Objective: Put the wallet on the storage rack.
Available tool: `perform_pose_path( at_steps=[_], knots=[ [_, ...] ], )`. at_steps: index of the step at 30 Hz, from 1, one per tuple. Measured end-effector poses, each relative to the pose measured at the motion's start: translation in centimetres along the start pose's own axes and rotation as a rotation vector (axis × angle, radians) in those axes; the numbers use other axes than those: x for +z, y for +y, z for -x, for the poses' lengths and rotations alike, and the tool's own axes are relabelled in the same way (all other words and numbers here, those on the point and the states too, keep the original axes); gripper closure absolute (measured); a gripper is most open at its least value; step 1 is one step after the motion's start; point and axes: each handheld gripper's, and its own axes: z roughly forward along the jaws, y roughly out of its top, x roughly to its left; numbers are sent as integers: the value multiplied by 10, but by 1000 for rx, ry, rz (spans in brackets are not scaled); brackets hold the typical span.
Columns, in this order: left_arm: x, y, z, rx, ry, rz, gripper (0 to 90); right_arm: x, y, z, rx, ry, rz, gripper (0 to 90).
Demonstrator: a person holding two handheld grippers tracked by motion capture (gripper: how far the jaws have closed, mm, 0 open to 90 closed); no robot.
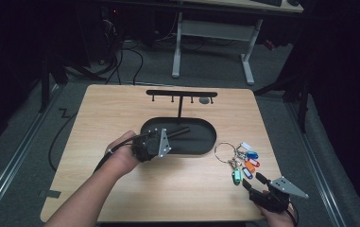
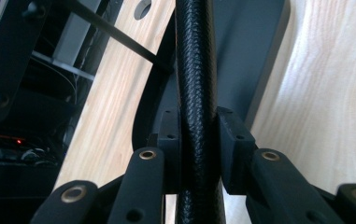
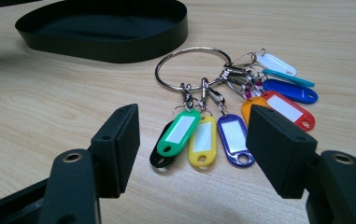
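The tags' [image 3: 199, 135] white labels were blank. They lay on the counter [image 3: 49, 102] just ahead of the right claw [image 3: 192, 154], jaws apart; the left claw [image 2: 198, 140] clamped the stand's post [image 2: 195, 70].

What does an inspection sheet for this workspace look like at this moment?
Surface: light wooden table, unmarked as far as can be seen.
Job's things: black key stand rising from an oval black tray; key ring with coloured tags flat on the wood right of the tray.
Clutter: nothing seen.
Grippers: left hand-held gripper shut on a black textured rod over the tray; right hand-held gripper open, facing the tags, not touching them.
Cables: dark cables on the floor beyond the table.
Surroundings: dim room, white desk frame behind.
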Motion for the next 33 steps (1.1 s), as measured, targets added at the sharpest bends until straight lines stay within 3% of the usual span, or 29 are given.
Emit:
perform_pose_path(
  at_steps=[1,4,7,9,17,27,33],
  knots=[
    [5,3,-2,19,7,5,739,0,0,0,3,0,-1,353],
    [10,5,-3,16,11,12,739,0,0,0,2,0,1,353],
    [17,7,-2,37,17,8,739,-1,0,1,8,0,3,353],
    [25,9,-3,71,14,-3,739,-1,0,1,4,0,4,353],
    [50,9,-8,114,-2,-14,739,0,0,2,3,3,3,353],
    [79,11,-12,101,10,-8,743,1,-1,3,10,8,-3,354],
    [92,16,-11,142,28,-11,746,1,-1,3,13,10,0,354]
  ],
)
